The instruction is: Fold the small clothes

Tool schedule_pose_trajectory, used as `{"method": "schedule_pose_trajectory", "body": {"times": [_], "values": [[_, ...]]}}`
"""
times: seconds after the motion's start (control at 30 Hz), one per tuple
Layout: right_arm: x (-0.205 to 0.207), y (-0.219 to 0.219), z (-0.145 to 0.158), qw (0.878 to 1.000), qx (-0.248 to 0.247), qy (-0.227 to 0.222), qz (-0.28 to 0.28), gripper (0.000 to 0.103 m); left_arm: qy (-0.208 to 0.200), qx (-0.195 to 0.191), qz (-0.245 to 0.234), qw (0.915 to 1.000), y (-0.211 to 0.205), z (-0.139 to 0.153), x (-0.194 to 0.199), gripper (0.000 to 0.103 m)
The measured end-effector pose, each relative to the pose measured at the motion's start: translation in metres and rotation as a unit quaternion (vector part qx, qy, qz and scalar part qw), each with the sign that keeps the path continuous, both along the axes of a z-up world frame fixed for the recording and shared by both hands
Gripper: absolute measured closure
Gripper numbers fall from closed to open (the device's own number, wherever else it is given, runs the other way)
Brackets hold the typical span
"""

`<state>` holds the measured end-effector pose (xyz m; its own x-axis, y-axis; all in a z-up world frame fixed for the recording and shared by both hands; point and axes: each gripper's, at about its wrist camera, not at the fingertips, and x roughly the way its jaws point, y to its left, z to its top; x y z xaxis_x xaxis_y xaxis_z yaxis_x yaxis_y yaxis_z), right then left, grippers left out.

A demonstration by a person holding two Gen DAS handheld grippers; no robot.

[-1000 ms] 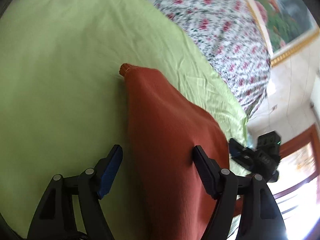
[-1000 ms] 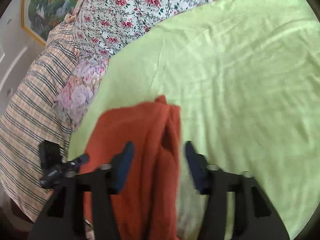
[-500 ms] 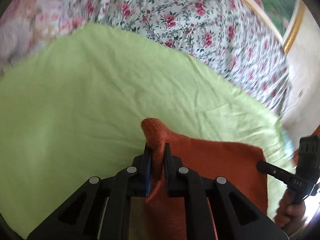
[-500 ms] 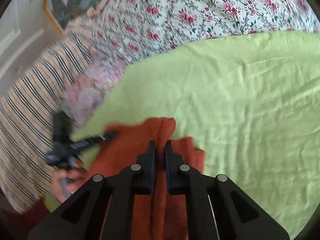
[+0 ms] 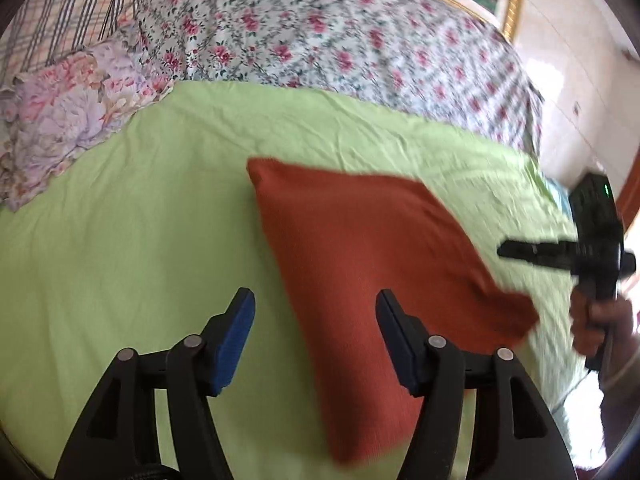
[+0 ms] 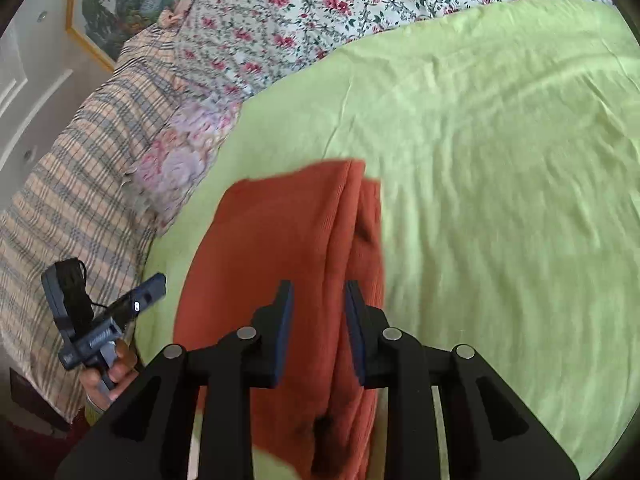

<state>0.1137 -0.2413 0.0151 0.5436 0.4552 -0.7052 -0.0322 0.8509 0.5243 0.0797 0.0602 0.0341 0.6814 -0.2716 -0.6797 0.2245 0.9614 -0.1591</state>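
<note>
The left wrist view shows the rust-orange garment (image 5: 372, 264) as one flat, smooth panel on the lime-green sheet (image 5: 132, 240), its far corner pointing away from the left gripper (image 5: 314, 338); the right wrist view alone reveals the doubled layers along the cloth's (image 6: 280, 248) edge, a ridge of folds running straight ahead between the fingers of the right gripper (image 6: 318, 332). Each view also catches the other tool: the right gripper (image 5: 532, 250) sits off beyond the garment's right corner in the left view, and the left gripper (image 6: 150, 292) appears low to the left in the right view, beside a plaid blanket (image 6: 72, 208). The left gripper's jaws stand wide apart, gripping nothing, with the garment lying ahead of and under the right finger (image 5: 394, 332). The right gripper's jaws are moderately parted (narrower than the left's), hanging over the folded edge without clamping it. A rose-print quilt (image 5: 320, 28) lies past the sheet.
</note>
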Motion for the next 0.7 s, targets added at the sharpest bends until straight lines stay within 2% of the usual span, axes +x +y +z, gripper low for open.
{"method": "schedule_pose_trajectory", "body": {"times": [0.2,0.3,0.43,0.47,0.5,0.53,0.63,0.7], "values": [[-0.027,0.017,-0.012,1.0,-0.004,0.022,0.019,0.076,0.004,0.03,-0.023,0.9993,-0.012,-0.021,-0.064,0.031],[-0.033,0.023,-0.02,0.999,-0.013,0.037,0.021,0.072,0.008,0.047,-0.03,0.9984,-0.019,-0.033,-0.077,0.029],[-0.043,0.035,-0.024,0.998,-0.02,0.042,0.042,0.072,0.017,0.059,-0.045,0.9971,-0.03,-0.048,-0.082,0.026],[-0.043,0.038,-0.024,0.998,-0.026,0.04,0.048,0.08,0.019,0.064,-0.046,0.9967,-0.033,-0.052,-0.081,0.026],[-0.043,0.044,-0.02,0.997,-0.037,0.035,0.056,0.098,0.02,0.069,-0.045,0.9964,-0.034,-0.055,-0.079,0.026],[-0.042,0.046,-0.017,0.997,-0.035,0.03,0.058,0.098,0.021,0.076,-0.043,0.996,-0.037,-0.057,-0.076,0.026],[-0.041,0.043,0.004,0.998,0.02,-0.004,0.051,0.098,0.013,0.093,-0.026,0.9952,-0.043,-0.057,-0.07,0.026],[-0.042,0.036,0.024,0.996,0.071,-0.037,0.044,0.098,0.006,0.099,-0.011,0.995,-0.044,-0.054,-0.068,0.033]]}}
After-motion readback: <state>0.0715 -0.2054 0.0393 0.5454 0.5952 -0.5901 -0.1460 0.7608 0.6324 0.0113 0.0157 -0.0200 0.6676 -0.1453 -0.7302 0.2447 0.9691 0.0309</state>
